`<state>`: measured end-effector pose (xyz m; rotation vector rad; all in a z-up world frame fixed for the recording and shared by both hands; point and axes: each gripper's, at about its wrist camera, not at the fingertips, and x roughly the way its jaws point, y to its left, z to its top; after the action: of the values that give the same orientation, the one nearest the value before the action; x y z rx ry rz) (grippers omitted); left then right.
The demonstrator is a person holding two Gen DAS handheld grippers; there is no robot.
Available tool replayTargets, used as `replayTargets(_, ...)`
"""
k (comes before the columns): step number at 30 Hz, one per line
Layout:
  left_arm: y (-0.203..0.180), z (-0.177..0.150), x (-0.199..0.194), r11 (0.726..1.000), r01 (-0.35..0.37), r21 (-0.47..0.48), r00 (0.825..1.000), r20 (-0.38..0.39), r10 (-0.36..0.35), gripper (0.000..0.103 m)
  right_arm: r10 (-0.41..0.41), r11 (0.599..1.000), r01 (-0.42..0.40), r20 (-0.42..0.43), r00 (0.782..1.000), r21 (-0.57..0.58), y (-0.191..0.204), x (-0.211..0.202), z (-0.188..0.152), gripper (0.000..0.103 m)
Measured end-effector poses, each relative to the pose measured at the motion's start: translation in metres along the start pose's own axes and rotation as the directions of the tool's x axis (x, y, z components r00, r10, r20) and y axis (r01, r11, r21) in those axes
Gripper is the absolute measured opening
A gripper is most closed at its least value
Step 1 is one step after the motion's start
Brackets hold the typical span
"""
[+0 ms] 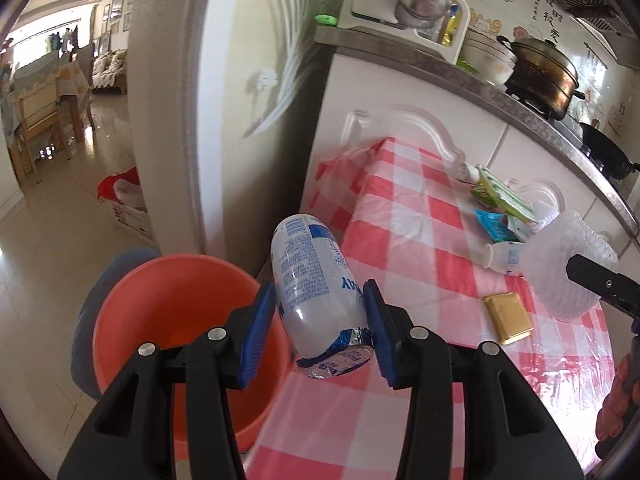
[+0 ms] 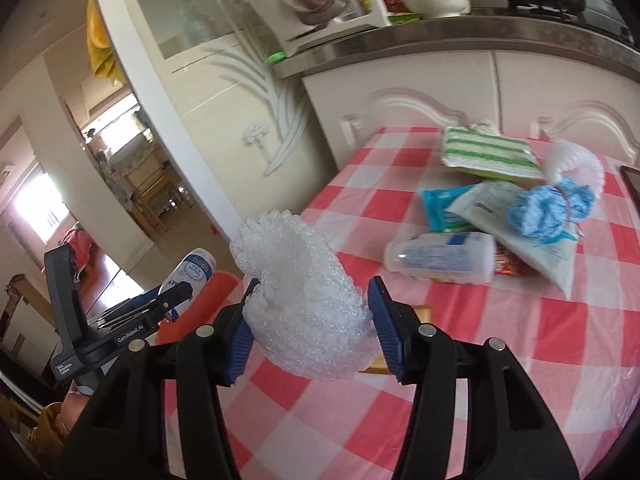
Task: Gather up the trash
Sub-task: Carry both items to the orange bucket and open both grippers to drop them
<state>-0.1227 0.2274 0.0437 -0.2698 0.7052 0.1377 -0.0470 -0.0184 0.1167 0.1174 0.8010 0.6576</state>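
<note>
left hand-held gripper (image 1: 322, 330): clamped on a white plastic bottle (image 1: 310, 280), blue pads pressing its sides near the foil-capped end; the bottle tilts up and away from the fingers
bottle position: held in the air over the tabletop's left edge, just beside the bucket's rim
orange bucket (image 1: 132, 304): on the floor by the tabletop's left edge, below and left of the held bottle; its inside looks bare where it shows
right hand-held gripper (image 2: 308, 330): clamped on a wad of clear bubble wrap (image 2: 304, 296) that bulges up and forward past the pads, held above the tabletop
right gripper seen from the left camera: only a black finger and the bubble wrap show at the right edge
left gripper seen from the right camera: at the far left, with the bottle sticking up from it
tabletop (image 1: 420, 208): covered in a red and white checked cloth, standing against white cabinets
trash left on the tabletop: a second small white bottle (image 2: 440, 258) lying on its side, a blue wrapper (image 2: 440, 206), a white pouch (image 2: 532, 248), a crumpled blue tuft (image 2: 548, 210), a green striped packet (image 2: 488, 152), all in a loose heap near the far side
gold packet (image 1: 507, 317): flat on the cloth, apart from the heap, nearer the grippers
</note>
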Motion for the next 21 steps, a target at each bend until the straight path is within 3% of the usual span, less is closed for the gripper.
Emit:
replayTargets(7, 0.07, -0.013, 0.002, 0.989, -0.109, -0.101, 0.993, -0.049, 0.105, 0.047, 0.148, 0.979, -0.163, -0.127, 0.981, -0.119, 0.08, 0.063, 0.009, 0.056)
replayTargets(13, 0.099, -0.029, 0.018, 0.981, -0.143, -0.135, 0.986, -0.11, 0.129, 0.047, 0.175, 0.952, -0.225, -0.233, 0.957, -0.208, 0.133, 0.12, 0.003, 0.056)
replayTargets(16, 0.106, -0.037, 0.029, 0.977, -0.154, -0.144, 0.981, -0.143, 0.134, 0.047, 0.157, 0.943, -0.225, -0.27, 0.95, -0.245, 0.149, 0.142, -0.005, 0.064)
replayTargets(18, 0.111, -0.043, 0.035, 0.975, -0.166, -0.146, 0.976, -0.168, 0.141, 0.062, 0.159, 0.94, -0.236, -0.292, 0.943, -0.248, 0.155, 0.155, -0.01, 0.071)
replayTargets(21, 0.117, -0.047, 0.037, 0.969, -0.19, -0.158, 0.97, -0.18, 0.161, 0.071, 0.14, 0.947, -0.215, -0.296, 0.945, -0.239, 0.156, 0.165, -0.014, 0.086)
